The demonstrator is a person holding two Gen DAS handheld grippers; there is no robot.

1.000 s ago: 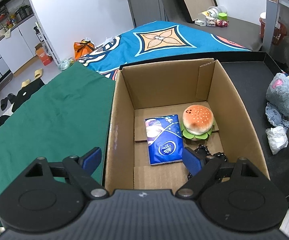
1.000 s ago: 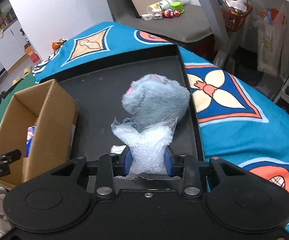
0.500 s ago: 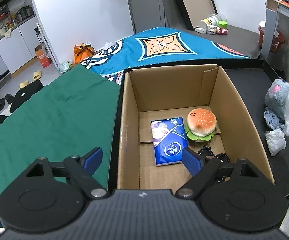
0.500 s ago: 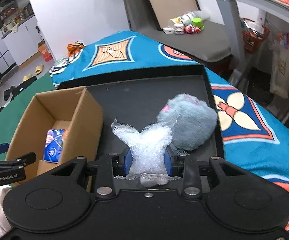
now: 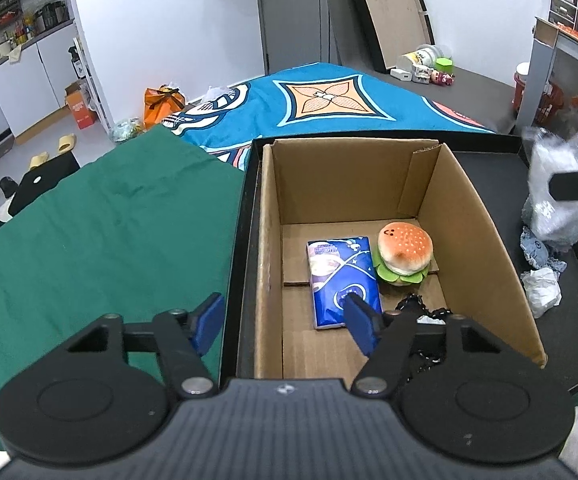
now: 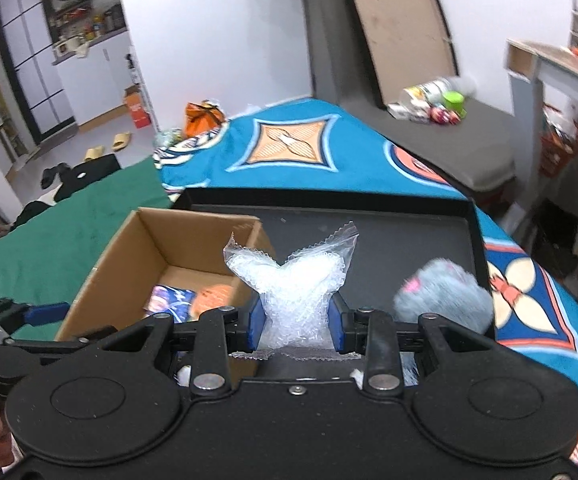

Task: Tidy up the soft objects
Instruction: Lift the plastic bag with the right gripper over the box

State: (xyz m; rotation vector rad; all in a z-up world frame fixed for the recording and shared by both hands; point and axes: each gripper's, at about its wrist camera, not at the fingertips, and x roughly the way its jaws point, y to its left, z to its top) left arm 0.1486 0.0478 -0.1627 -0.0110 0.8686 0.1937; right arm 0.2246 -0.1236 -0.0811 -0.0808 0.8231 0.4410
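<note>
Green cloth [image 5: 89, 240] covers the left side, with the black tray [image 5: 569, 344] butted against its right edge carrying an open cardboard box [image 5: 485, 240] at the tray's left edge. Left gripper [image 5: 285, 320] straddles the box's near-left wall, jaws closing on nothing, above a blue tissue pack [image 5: 343, 276] and burger plush [image 5: 405, 252] on the box floor. Right gripper [image 6: 297, 326] pinches a clear bubble-wrap bag [image 6: 297, 284] over the box's right wall; grey plush [image 6: 445, 296] sits at the tray's right edge.
</note>
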